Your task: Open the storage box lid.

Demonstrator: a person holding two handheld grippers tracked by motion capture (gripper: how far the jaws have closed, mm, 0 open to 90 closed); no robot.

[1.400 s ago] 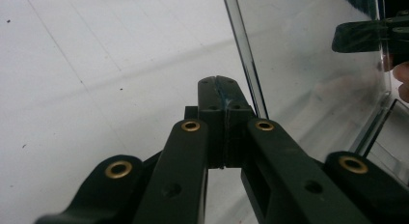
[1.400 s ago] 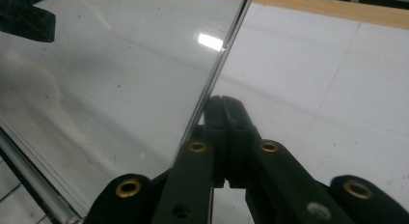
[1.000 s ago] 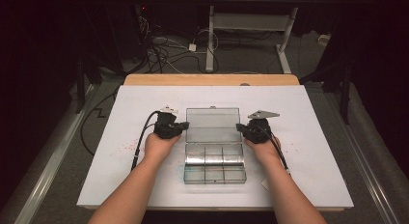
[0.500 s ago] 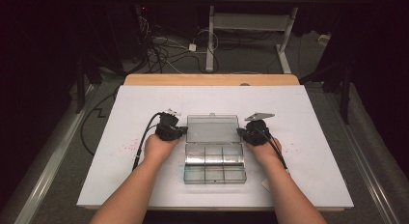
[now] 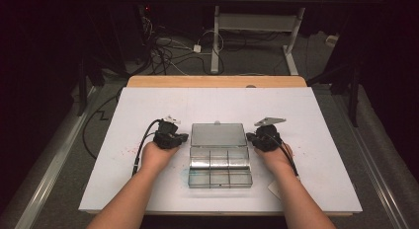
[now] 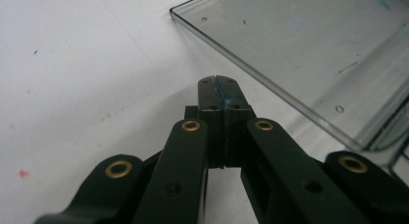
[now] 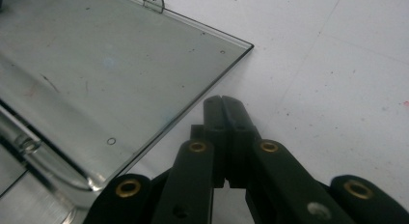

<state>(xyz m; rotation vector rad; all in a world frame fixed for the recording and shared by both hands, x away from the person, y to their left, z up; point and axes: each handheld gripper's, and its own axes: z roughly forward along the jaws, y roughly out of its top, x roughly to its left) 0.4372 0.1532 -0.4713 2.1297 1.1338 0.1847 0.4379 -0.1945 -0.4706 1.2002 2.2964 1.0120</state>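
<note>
A clear plastic compartment box sits at the middle of the white tabletop. Its clear lid is swung open and lies behind the base, close to flat. My left gripper rests just left of the lid, jaws shut with nothing between them. In the left gripper view its closed tips sit on the table a little short of the lid's edge. My right gripper is just right of the lid, also shut and holding nothing; its tips stop near the lid's corner.
The box's compartments look empty. A strip of bare wood runs along the table's far edge. Cables and a metal frame lie on the floor beyond. Faint red specks mark the sheet at left.
The lid's far edge sits nearer the base in the picture than a second ago, so the lid looks shorter. Both grippers stay shut beside it, shifted slightly toward the person.
</note>
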